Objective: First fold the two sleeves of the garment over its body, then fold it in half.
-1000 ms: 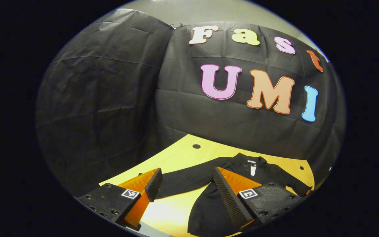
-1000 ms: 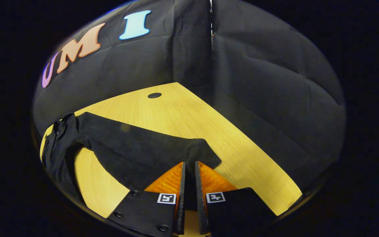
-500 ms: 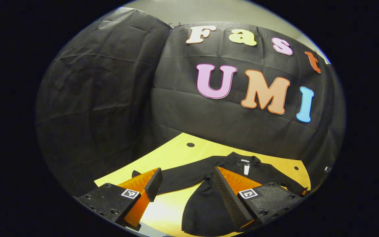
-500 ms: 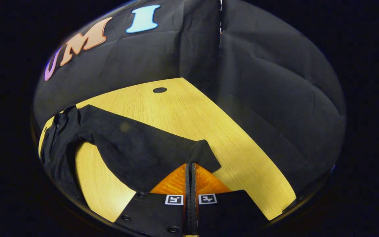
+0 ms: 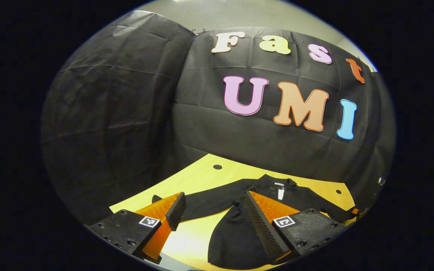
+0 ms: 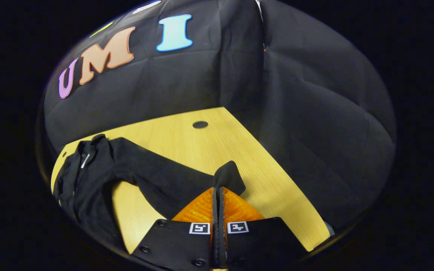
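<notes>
On the yellow wooden table [image 6: 187, 139] the black long-sleeved knit garment [image 5: 236, 229] lies spread flat, one sleeve's cuff [image 6: 229, 176] clamped between the right gripper's [image 6: 219, 194] closed orange fingers, while the left gripper [image 5: 211, 205] hovers with fingers wide apart.

No readable text: white neck tag [image 5: 280, 193] on black garment [image 5: 236, 233] too small; finger markers [image 6: 200, 228] coded squares only.
</notes>
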